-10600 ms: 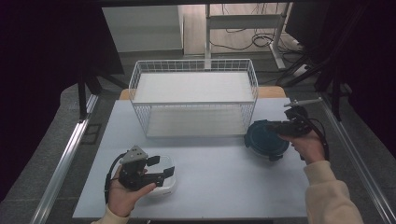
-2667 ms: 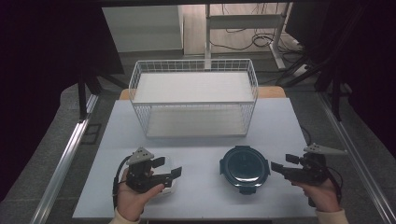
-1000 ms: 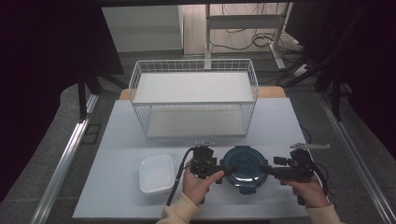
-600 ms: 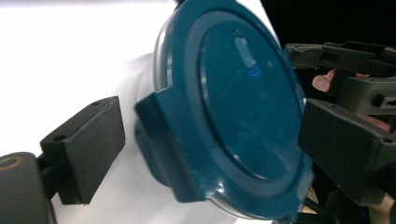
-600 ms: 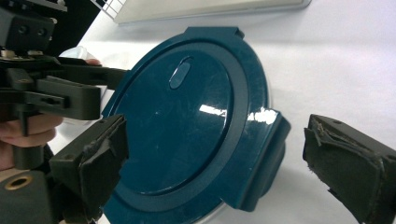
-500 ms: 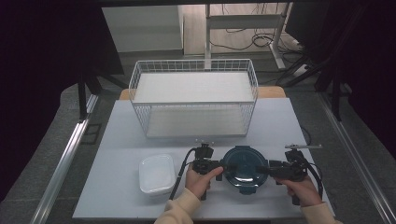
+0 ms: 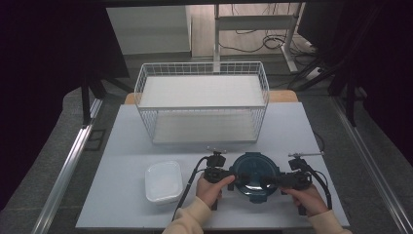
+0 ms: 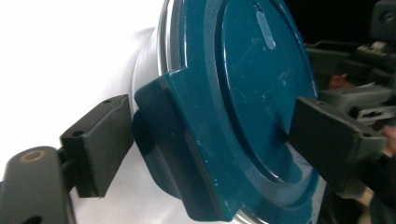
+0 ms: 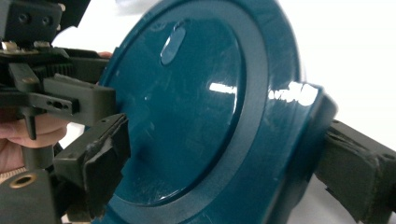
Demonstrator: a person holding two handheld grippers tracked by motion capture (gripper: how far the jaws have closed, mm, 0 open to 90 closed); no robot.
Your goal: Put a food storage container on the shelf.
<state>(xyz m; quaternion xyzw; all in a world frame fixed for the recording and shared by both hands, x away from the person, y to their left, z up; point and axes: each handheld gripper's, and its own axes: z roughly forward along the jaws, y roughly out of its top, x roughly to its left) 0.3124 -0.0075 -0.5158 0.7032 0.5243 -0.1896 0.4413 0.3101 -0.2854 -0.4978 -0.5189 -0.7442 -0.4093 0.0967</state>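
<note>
The round container with the dark teal lid sits on the white bench, near the front edge and right of centre. The lid is on the container; a clear rim shows beneath it in the left gripper view. The lid carries latch tabs around its edge, and 1 tab sticks out toward each pair of tongs.

The left tongs are at the lid's left edge. In the left gripper view 1 jaw lies outside the tab on the bench side, just beside it, and the other lies over the lid's top. The jaws stand wide with the tab between them and have just been closing; whether the pads press on the tab cannot be told. The left hand holds this tool from below.

The right tongs are at the lid's right edge. In the right gripper view 1 jaw rests against the outer face of the right tab and the other sits over the lid's top surface. They straddle the tab; a firm clamp cannot be confirmed. The right hand grips the tool, and a cable trails from it.

A white rectangular tub stands to the left of the container, apart from it. A white wire basket stands at the back of the bench, well apart from both.
</note>
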